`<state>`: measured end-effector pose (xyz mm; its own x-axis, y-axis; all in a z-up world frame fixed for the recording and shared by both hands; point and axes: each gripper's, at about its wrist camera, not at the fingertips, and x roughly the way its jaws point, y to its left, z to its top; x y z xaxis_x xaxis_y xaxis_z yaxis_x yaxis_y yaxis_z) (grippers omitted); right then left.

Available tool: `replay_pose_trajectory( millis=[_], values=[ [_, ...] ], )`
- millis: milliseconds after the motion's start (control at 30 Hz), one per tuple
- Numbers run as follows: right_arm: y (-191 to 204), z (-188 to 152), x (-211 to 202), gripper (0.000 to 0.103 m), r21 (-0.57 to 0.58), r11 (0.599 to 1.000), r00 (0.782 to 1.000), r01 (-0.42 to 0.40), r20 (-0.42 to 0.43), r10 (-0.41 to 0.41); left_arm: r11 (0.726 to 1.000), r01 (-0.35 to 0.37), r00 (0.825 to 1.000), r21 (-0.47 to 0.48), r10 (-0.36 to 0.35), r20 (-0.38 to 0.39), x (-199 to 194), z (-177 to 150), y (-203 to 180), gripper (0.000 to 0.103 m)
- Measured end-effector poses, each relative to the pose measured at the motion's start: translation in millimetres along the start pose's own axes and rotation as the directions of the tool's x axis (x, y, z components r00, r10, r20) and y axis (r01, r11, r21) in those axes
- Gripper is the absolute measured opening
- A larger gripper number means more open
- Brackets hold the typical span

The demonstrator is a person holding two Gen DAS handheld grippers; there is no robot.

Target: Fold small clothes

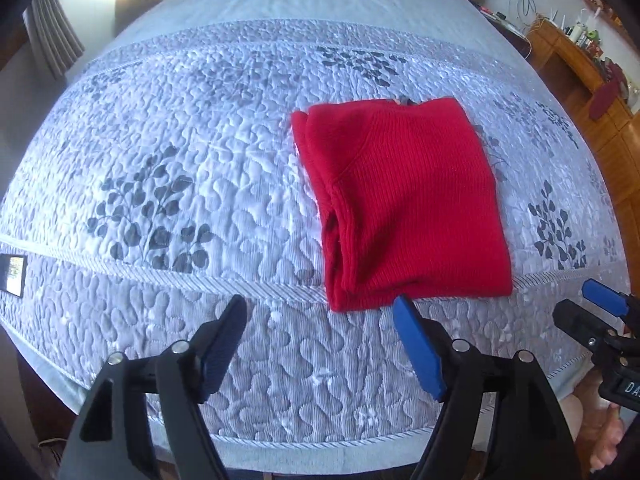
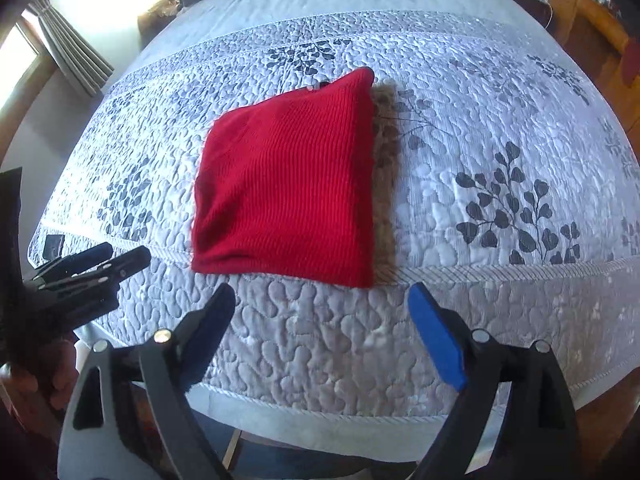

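Left wrist view
Sweater: a red ribbed knit sweater (image 1: 404, 204) lies folded into a rough square, flat on the quilt (image 1: 200, 168), with a sleeve seam showing and folded layers stacked along its left edge.
Left gripper: the left gripper (image 1: 320, 312) hovers just short of the sweater's near edge, fingers spread wide apart and holding nothing; its blue-padded finger sits almost at the sweater's near hem.
Right gripper: the right gripper (image 1: 588, 304) shows beyond the sweater's near right corner, seen side-on, its fingers a little apart.
Dresser: a wooden dresser (image 1: 580, 60) stands well past the sweater's right side.

Right wrist view
Sweater: the sweater (image 2: 288, 184) lies a little left of centre, its near hem on the quilt's (image 2: 460, 120) striped band.
Right gripper: the right gripper (image 2: 320, 300) hangs just short of the sweater's near hem, fingers wide apart, empty.
Left gripper: the left gripper (image 2: 116, 260) is off the sweater's near left corner, clear of the cloth; whether its fingers are apart cannot be told here.
Curtain: a curtain (image 2: 72, 52) hangs far off the sweater's left side.
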<state>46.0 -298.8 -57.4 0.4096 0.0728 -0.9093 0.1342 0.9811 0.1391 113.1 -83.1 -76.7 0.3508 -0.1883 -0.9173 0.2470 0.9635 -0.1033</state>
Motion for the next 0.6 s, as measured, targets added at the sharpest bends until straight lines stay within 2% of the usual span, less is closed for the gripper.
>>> replay_pose_trajectory(
  millis=[333, 600],
  values=[
    [9.8, -7.1, -13.6, 0.089, 0.04, 0.999, 0.999, 0.008, 0.04, -0.01, 0.999, -0.029, 0.997, 0.021, 0.027, 0.069, -30.1, -13.2, -8.6, 0.076],
    [21.0, -12.3, -8.8, 0.089, 0.021, 1.0, 0.999, 0.018, 0.032, -0.018, 0.998, -0.052, 0.996, 0.037, 0.049, 0.07, -31.3, -19.8, -16.3, 0.076]
  ],
)
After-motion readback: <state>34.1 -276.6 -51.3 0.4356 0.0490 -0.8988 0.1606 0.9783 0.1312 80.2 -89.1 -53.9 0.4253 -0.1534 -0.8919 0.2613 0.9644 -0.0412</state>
